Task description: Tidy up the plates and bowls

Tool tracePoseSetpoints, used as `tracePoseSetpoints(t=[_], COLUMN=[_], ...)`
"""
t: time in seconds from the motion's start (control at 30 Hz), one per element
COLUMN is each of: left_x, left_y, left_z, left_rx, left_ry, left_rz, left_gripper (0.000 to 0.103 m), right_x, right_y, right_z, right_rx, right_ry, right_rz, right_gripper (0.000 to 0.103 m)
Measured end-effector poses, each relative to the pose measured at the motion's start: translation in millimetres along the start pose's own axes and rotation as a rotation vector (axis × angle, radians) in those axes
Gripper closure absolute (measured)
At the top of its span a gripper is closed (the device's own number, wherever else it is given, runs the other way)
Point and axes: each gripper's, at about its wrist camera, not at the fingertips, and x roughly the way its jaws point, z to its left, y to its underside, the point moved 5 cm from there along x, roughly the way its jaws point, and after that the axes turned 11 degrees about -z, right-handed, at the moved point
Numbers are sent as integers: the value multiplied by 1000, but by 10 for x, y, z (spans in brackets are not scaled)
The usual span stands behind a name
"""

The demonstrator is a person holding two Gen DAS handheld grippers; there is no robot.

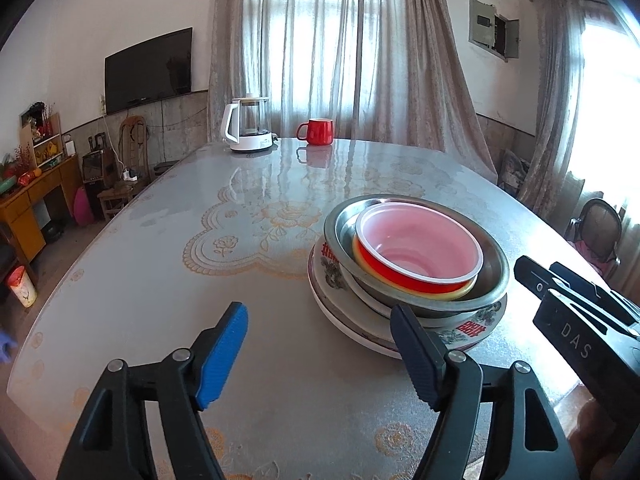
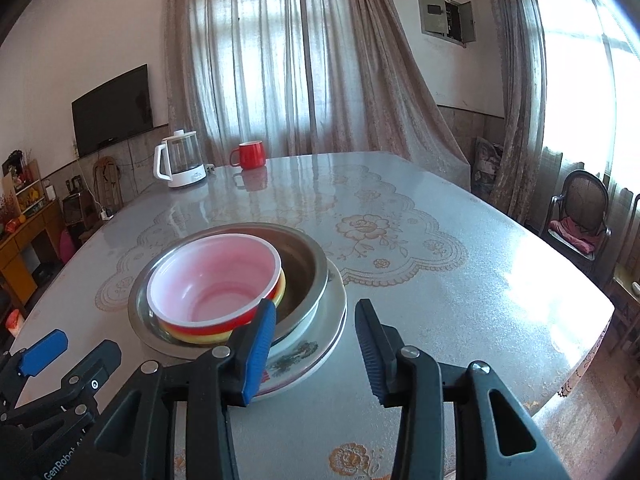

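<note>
A stack stands on the table. A red bowl with a pink-white inside (image 1: 420, 250) (image 2: 216, 280) sits in a yellow bowl (image 1: 460, 292) (image 2: 208, 337), inside a steel bowl (image 1: 494, 276) (image 2: 308, 268), on patterned white plates (image 1: 332, 272) (image 2: 316, 354). My left gripper (image 1: 320, 344) is open and empty, just in front and left of the stack. My right gripper (image 2: 316, 354) is open and empty, its left finger over the plates' near rim. The right gripper also shows in the left wrist view (image 1: 576, 292), and the left gripper in the right wrist view (image 2: 68, 350).
A round table (image 1: 160, 280) (image 2: 460, 300) with a floral cloth under glass. At its far edge stand a white kettle (image 1: 248, 126) (image 2: 180, 162) and a red mug (image 1: 318, 131) (image 2: 250, 155). Chairs (image 2: 580, 216) stand to the right, a wooden desk (image 1: 28, 204) to the left.
</note>
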Motion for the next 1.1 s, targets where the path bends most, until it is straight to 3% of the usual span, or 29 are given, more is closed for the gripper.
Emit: tracePoseSetpoints(t=[0.1,0.17,0.37,1.1], left_x=[11,17,11,45], left_y=[2,3,7,11], left_z=[-1,-6,-18,26], left_rx=[-2,1,3,0], left_ry=[-4,-10,-12,-42], left_rz=[-2,-2,-12,-8], left_gripper=[22,13,1,0], right_x=[5,15,25,32], right_y=[8,18,45,48], right_z=[3,5,13,12], right_rx=[2,1,4,7], right_ry=[-1,0,-2,-13], right_rz=[1,3,11,20], right_gripper=[61,61,61,61])
